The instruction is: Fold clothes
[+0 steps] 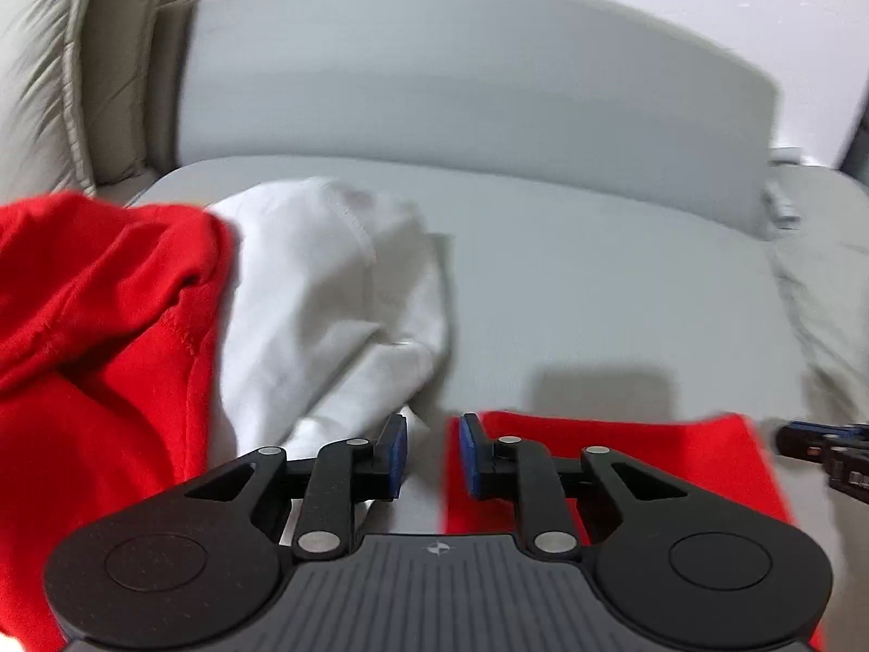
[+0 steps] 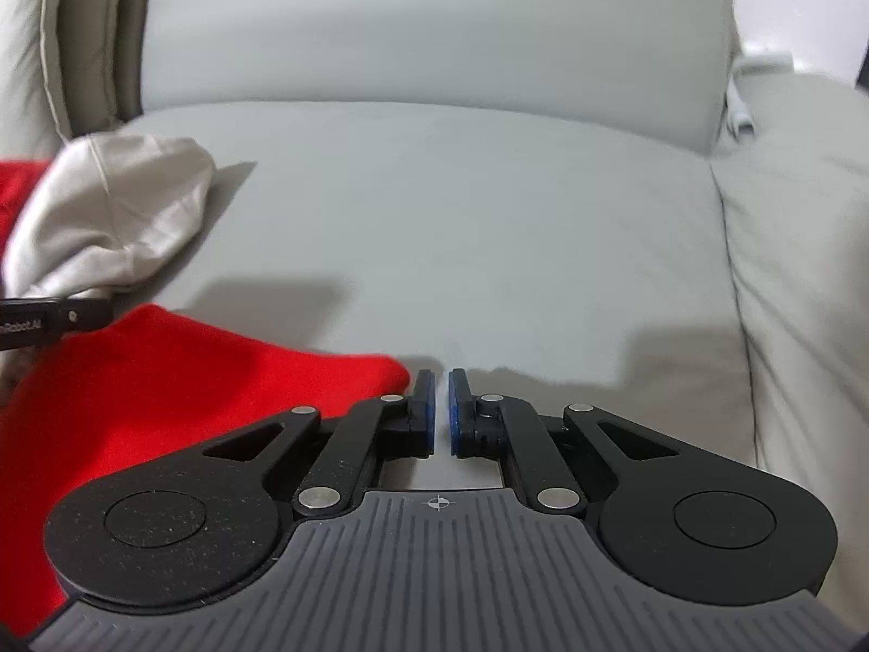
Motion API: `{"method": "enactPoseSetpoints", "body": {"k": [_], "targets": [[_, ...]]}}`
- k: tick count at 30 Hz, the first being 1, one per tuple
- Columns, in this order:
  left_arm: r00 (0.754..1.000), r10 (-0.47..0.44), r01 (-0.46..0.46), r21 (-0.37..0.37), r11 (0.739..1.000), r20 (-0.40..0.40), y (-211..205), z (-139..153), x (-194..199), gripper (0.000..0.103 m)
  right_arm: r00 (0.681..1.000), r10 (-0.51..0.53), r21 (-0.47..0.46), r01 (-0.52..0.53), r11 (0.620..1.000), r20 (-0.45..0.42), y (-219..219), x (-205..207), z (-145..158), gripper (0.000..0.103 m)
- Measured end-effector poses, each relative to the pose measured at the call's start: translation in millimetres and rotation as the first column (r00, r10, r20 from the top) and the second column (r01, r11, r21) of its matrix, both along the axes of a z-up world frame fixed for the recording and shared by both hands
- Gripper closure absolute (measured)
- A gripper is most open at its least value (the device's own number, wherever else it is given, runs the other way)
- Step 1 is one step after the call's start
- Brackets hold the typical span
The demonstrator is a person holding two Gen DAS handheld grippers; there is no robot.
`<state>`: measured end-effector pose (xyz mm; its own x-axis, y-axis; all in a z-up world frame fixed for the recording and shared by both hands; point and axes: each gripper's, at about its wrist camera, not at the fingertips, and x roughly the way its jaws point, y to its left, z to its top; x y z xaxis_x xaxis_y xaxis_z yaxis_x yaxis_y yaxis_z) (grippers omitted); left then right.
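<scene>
A pale grey sofa (image 1: 570, 293) against a white wall carries the laundry, its seat cushion flat and its back cushion (image 1: 434, 81) upright behind. A crumpled red garment (image 1: 103, 293) lies heaped at the seat's left edge, with a white garment (image 1: 331, 282) bunched just beside it toward the middle. A flat red cloth (image 1: 624, 467) is spread along the seat's front edge. The left claw (image 1: 433, 453) hangs tilted down at that cloth's left edge, its jaws narrow but apart, the blue pads (image 1: 468, 453) showing bare seat between them; the right-hand pad lies against the cloth's edge, and nothing is pinched. The right claw (image 2: 441, 413) is tilted down at the cloth's (image 2: 179, 380) right corner, jaws almost together with only a thin slit of grey seat between the pads, gripping nothing. In the right wrist view the white garment (image 2: 114, 217) sits near the seat's left edge.
</scene>
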<state>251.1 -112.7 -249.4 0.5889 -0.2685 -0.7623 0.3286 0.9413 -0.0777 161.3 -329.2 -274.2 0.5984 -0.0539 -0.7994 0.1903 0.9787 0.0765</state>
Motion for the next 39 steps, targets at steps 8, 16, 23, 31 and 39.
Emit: {"method": "enactPoseSetpoints", "body": {"k": [8, 16, 23, 31, 39], "targets": [[0.992, -0.098, 0.099, 0.007, 0.995, -0.083, -4.8, 26.5, -85.1, 0.066, 0.988, 0.155, 0.098, -0.151, 0.984, -0.026, 42.7, -49.0, 32.5, 0.088], [0.992, -0.065, 0.076, 0.11, 0.991, -0.104, -9.6, 3.5, -125.2, 0.064, 0.974, 0.22, 0.087, -0.214, 0.973, -0.061, 86.5, -90.7, 28.0, 0.088], [0.971, -0.06, 0.105, 0.192, 0.976, -0.232, -6.3, 5.4, -121.6, 0.062, 0.962, 0.246, -0.01, -0.249, 0.968, -0.12, 96.8, -112.6, 24.0, 0.093], [0.974, -0.107, 0.127, 0.09, 0.988, -0.199, 9.3, 16.7, -159.5, 0.062, 0.964, 0.257, 0.111, -0.249, 0.962, -0.07, 96.1, -149.9, 54.3, 0.084], [0.966, -0.05, 0.093, 0.161, 0.983, -0.252, -1.1, -10.7, -146.7, 0.056, 0.952, 0.231, 0.069, -0.222, 0.973, -0.201, 110.7, -146.7, 13.5, 0.092]]}}
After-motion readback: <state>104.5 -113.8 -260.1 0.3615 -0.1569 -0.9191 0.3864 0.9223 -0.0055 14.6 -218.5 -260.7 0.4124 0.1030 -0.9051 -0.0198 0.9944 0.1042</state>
